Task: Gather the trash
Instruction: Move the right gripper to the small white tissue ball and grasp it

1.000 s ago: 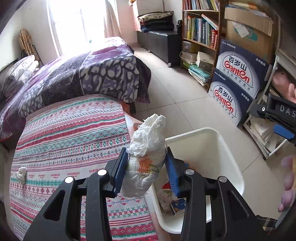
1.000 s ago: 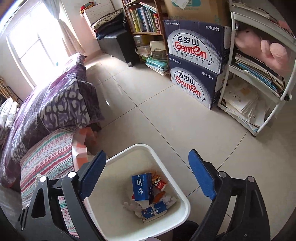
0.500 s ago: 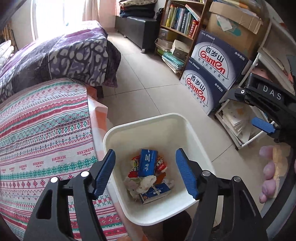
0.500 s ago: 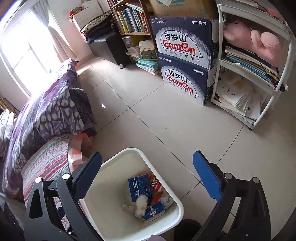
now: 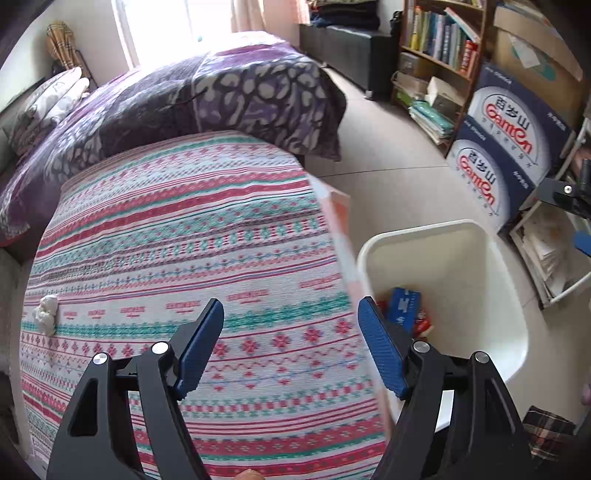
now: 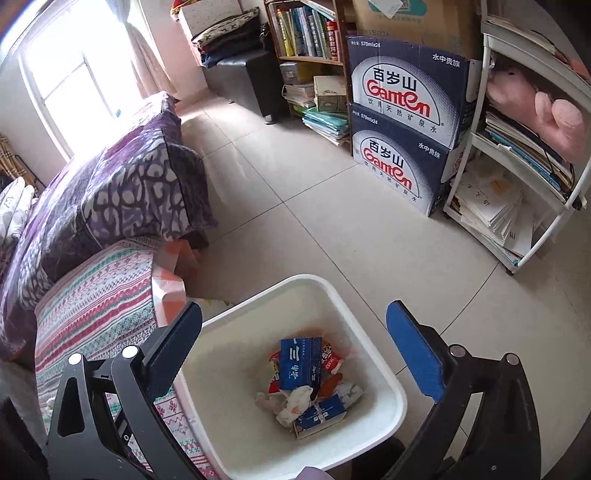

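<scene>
A white plastic bin (image 6: 384, 373) stands on the floor beside the bed; inside lie blue cartons (image 6: 299, 363), red wrappers and a crumpled white wad (image 6: 295, 400). My right gripper (image 6: 295, 332) hangs wide open above the bin with nothing between its fingers. My left gripper (image 5: 291, 325) is over the striped bedspread (image 5: 177, 240), its jaws still opening and nothing between them. The bin (image 5: 491, 266) shows at its right. A small crumpled white tissue (image 5: 46, 314) lies on the bedspread far to the left.
A purple patterned quilt (image 5: 207, 92) covers the far part of the bed. Blue water cartons (image 6: 402, 122), a bookshelf (image 6: 306, 33) and a white rack (image 6: 524, 177) of papers line the far wall. Tiled floor (image 6: 295, 199) lies between them and the bin.
My left gripper let go of the white wad, which fell into the bin, and opened wider. It then swung left from the bin to over the bedspread. The right gripper opened slightly.
</scene>
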Available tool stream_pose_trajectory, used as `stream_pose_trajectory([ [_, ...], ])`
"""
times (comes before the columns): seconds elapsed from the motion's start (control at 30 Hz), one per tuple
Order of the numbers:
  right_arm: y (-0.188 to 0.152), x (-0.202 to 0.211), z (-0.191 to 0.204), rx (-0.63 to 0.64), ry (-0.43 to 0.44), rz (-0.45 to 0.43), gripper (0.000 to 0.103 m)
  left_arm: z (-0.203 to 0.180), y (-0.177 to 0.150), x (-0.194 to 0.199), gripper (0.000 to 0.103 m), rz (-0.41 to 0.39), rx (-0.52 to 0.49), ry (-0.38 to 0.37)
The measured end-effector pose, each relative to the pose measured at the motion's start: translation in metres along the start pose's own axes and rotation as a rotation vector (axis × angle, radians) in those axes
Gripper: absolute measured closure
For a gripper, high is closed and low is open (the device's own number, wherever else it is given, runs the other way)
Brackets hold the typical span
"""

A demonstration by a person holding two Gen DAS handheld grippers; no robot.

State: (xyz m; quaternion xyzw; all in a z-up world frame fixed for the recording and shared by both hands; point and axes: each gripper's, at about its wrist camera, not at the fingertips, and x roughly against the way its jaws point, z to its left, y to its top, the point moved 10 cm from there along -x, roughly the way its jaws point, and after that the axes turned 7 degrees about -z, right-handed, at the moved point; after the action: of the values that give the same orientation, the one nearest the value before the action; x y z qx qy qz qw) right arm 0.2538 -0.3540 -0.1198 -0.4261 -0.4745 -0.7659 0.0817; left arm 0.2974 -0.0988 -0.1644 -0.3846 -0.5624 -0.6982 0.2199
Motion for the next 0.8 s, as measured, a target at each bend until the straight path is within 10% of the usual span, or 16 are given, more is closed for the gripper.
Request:
stream_pose_trajectory([
  [0.63,-0.119,-0.012,0.205,0.326,0.180,0.145,0.007,0.285,-0.040,0.060,0.027,-0.014,0.405,0.360],
  [0.8,-0.179,-0.015,0.290,0.329,0.276,0.279,0.007,0.381,-0.033,0.125,0.022,-0.117,0.684,0.375],
])
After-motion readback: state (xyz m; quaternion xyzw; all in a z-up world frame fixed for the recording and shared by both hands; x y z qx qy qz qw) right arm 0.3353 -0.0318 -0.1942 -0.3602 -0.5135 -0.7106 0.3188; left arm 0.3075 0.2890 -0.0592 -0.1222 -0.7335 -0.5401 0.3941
